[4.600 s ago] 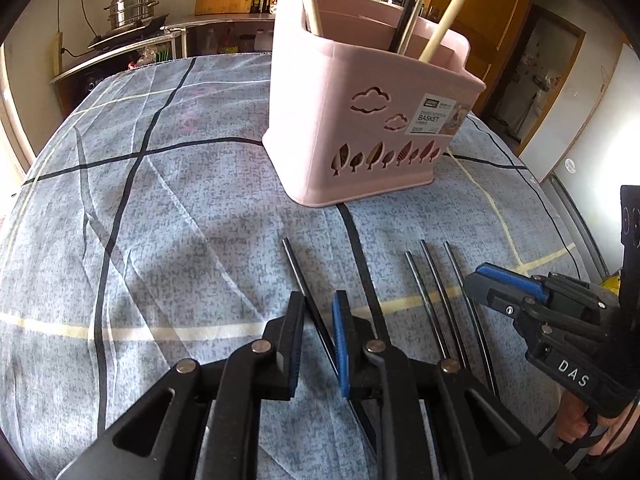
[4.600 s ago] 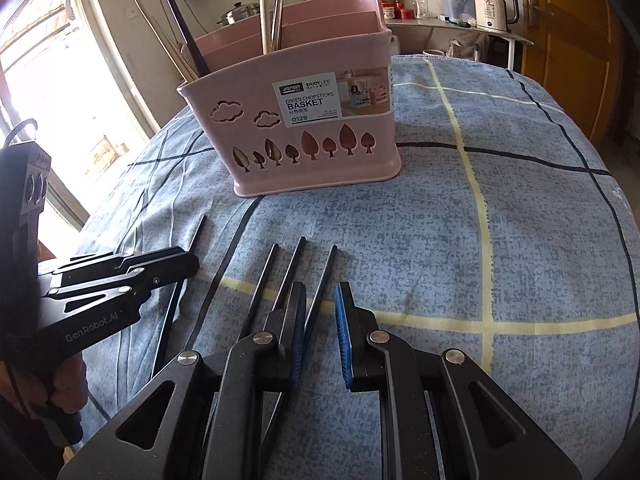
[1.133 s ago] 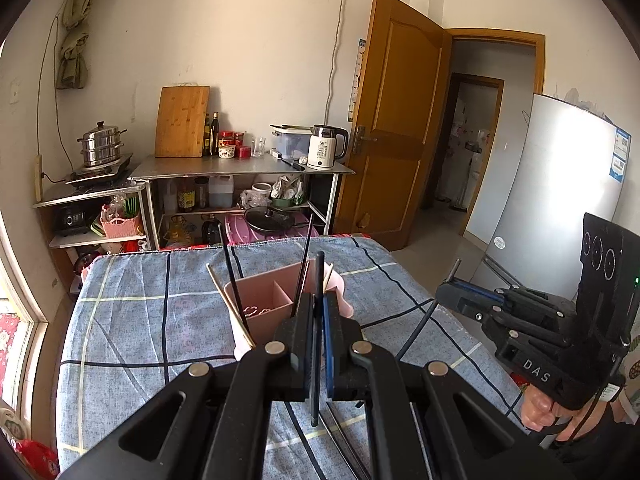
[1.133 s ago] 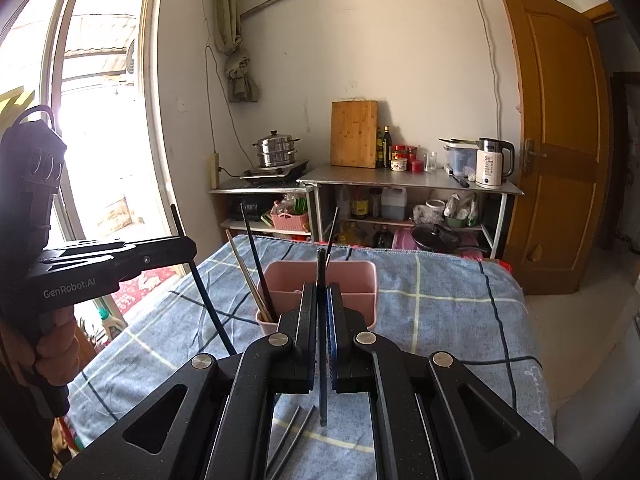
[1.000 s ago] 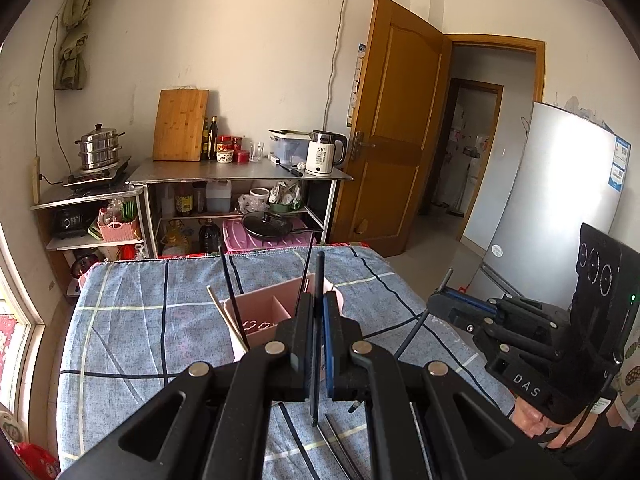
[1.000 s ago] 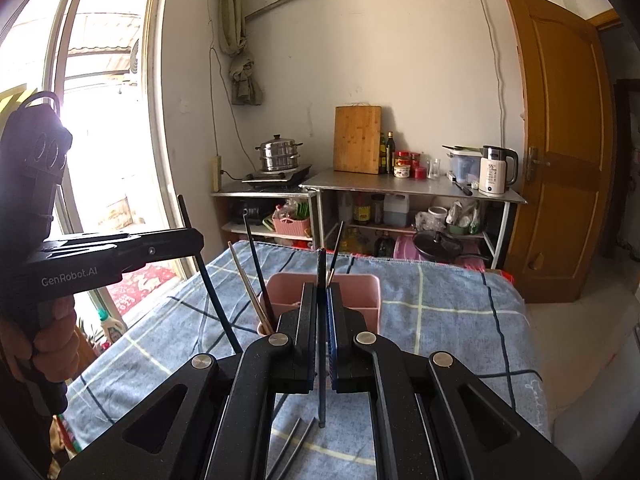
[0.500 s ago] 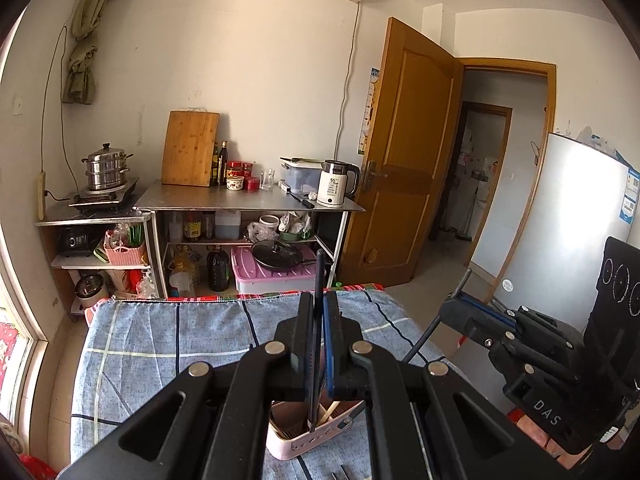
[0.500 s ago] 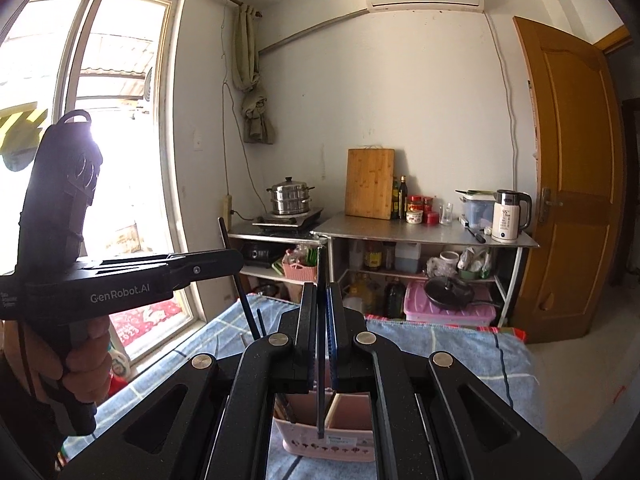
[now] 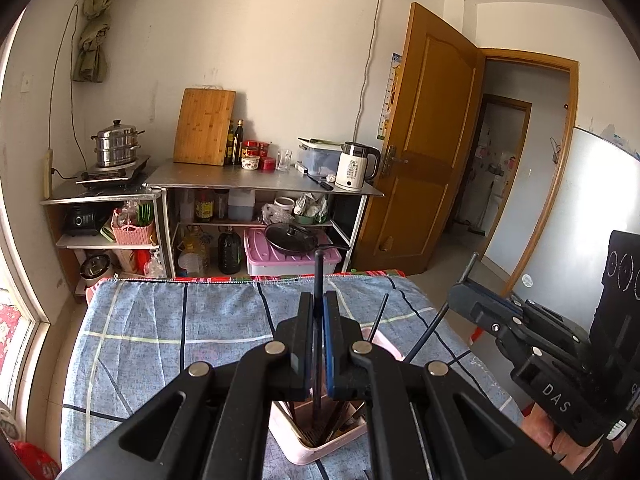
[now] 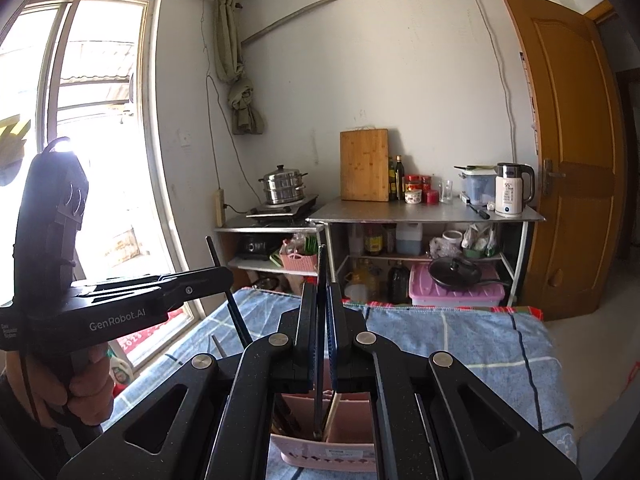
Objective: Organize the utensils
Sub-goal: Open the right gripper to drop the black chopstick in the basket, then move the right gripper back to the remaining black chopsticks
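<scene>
With both my left gripper (image 9: pixel 318 344) and right gripper (image 10: pixel 322 340) clamped on upright black chopsticks (image 9: pixel 318 280) above the pink basket (image 9: pixel 320 446), I should lower them straight before letting go.

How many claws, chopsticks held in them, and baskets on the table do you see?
Claws: 2, left claw and right claw
Held chopsticks: 2, left chopstick and right chopstick
Basket: 1
Total: 5

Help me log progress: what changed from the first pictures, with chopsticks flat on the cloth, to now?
Each gripper has taken one black chopstick off the cloth and carried it up over the pink basket: the left gripper and right gripper each hold theirs upright, tip down in the basket mouth. The basket stands on the blue cloth as before.
</scene>
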